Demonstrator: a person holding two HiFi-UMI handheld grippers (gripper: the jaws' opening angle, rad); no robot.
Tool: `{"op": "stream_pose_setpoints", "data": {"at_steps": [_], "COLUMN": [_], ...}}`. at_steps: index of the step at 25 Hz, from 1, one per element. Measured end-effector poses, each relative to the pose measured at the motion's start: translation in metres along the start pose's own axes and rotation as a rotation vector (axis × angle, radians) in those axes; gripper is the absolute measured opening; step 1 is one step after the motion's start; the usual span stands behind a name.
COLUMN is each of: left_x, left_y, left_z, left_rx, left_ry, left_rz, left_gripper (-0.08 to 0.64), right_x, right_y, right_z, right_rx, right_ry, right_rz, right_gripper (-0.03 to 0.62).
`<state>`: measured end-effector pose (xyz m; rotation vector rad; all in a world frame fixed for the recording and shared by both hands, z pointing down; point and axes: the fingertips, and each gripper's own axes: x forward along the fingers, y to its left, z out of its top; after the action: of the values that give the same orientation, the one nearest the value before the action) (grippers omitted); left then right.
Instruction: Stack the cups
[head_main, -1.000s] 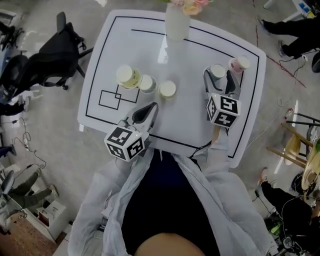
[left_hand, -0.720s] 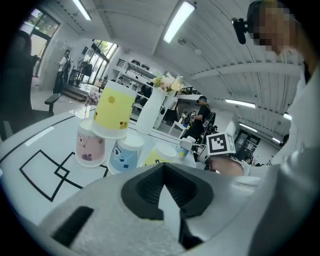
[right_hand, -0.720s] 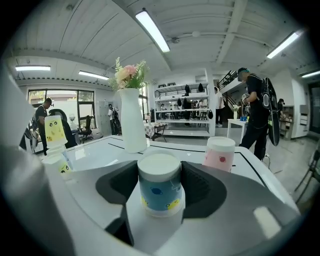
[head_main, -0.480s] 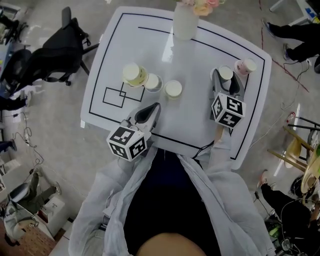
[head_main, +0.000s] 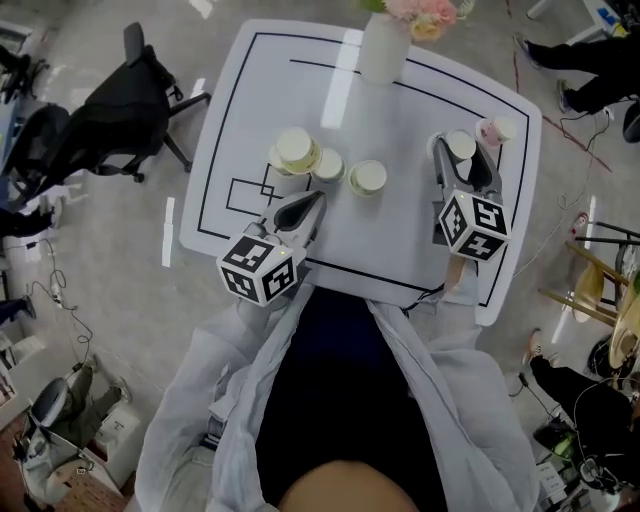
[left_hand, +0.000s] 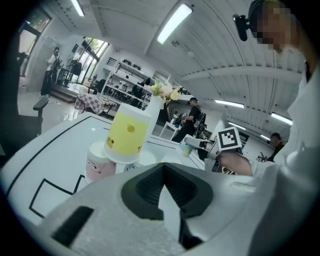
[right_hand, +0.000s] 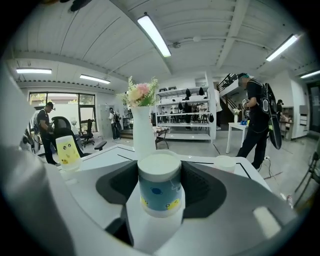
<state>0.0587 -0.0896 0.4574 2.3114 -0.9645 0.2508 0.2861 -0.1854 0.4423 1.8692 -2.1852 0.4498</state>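
A white bench (head_main: 240, 120) ruled with black lines filled the foreground of an open workshop, with shelving and strip lights behind and people standing at the edges. My right gripper (head_main: 463, 158) had just been closing its jaws and was clamped on the blue cup (right_hand: 160, 190). The cup stood upside down between the pads, base uppermost, gripped across the middle of its wall. I could not tell whether its rim was clear of the bench. My left gripper (head_main: 312, 203) was pinched together with nothing in it, hovering over the bench's near edge and pointed at the cluster of cups.

There a yellow cup (left_hand: 128, 134), also inverted, sat raised over a pink cup (left_hand: 97, 165). A pale cup (head_main: 327, 166) stood just beside them and a further cup (head_main: 368, 178) stood near. A corner cup (head_main: 496, 130) stood just beyond the right gripper, and a white vase (head_main: 383, 50) of flowers stood at the back edge.

I judged the blue cup to be light, thin-walled paper, easily dented and a little slick on its printed skin. The best hold was at mid-wall, squeezing only enough to stop it sliding. The taper narrowed toward the upturned base, and a hard pinch low down would likely have buckled the rim.
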Motion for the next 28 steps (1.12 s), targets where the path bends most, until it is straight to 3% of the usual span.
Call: {"op": "stream_pose_setpoints", "data": {"at_steps": [15, 28], "left_x": [-0.040, -0.076], "left_y": [0.028, 0.058], "left_z": [0.027, 0.025], "left_rx": [0.016, -0.005], "left_ry": [-0.088, -0.138], "left_rz": [-0.001, 0.075], "left_gripper": [-0.003, -0.003], "right_x": [-0.033, -0.027], "right_y": [0.098, 0.177], "right_z": [0.056, 0.044], "right_rx": [-0.081, -0.149], "right_ry": [-0.048, 0.007], "right_rz": [0.172, 0.303], "right_gripper": [0.275, 0.275]}}
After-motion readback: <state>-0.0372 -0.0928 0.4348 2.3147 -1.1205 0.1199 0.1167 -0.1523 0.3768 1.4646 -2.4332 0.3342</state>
